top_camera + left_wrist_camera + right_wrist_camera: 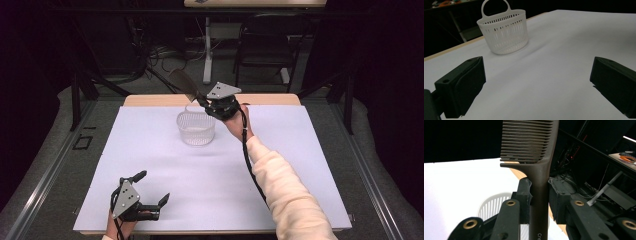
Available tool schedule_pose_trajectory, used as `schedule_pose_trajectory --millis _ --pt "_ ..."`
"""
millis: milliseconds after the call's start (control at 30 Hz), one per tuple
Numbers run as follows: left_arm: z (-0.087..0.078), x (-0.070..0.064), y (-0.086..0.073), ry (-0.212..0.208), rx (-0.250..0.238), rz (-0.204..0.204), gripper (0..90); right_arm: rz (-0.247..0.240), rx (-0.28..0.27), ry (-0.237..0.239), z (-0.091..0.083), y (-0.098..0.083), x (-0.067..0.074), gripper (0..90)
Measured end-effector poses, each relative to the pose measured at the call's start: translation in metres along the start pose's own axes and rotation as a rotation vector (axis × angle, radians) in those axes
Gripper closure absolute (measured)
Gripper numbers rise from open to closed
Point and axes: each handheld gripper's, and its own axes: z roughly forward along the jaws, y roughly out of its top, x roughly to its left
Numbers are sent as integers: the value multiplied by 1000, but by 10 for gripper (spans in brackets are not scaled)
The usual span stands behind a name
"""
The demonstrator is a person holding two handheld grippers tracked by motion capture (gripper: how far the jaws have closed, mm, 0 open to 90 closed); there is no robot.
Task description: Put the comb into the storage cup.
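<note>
A dark brown comb (534,152) is clamped by its handle between the pads of my right gripper (539,192), teeth end pointing away. In the high view that right gripper (202,102) hangs above the far rim of a white slotted basket (196,128), and the comb (182,82) sticks up and to the left over the table's back edge. My left gripper (152,187) rests near the front left of the white sheet, jaws wide apart with nothing between them. From the left gripper view the basket (504,31) stands upright with its loop handle, well beyond the jaws.
A white sheet (300,150) covers the wooden table. Behind the table stand a chair (265,45), a table leg and tangled cables on the floor. A cable trails down from the right gripper along the cream sleeve (285,190).
</note>
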Motion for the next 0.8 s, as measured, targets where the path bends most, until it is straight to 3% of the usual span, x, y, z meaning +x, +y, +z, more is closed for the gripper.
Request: schedule_pose_trajectory --millis 800 --pt "1 0 0 -5 4 2 4 -7 -26 2 9 2 7 723"
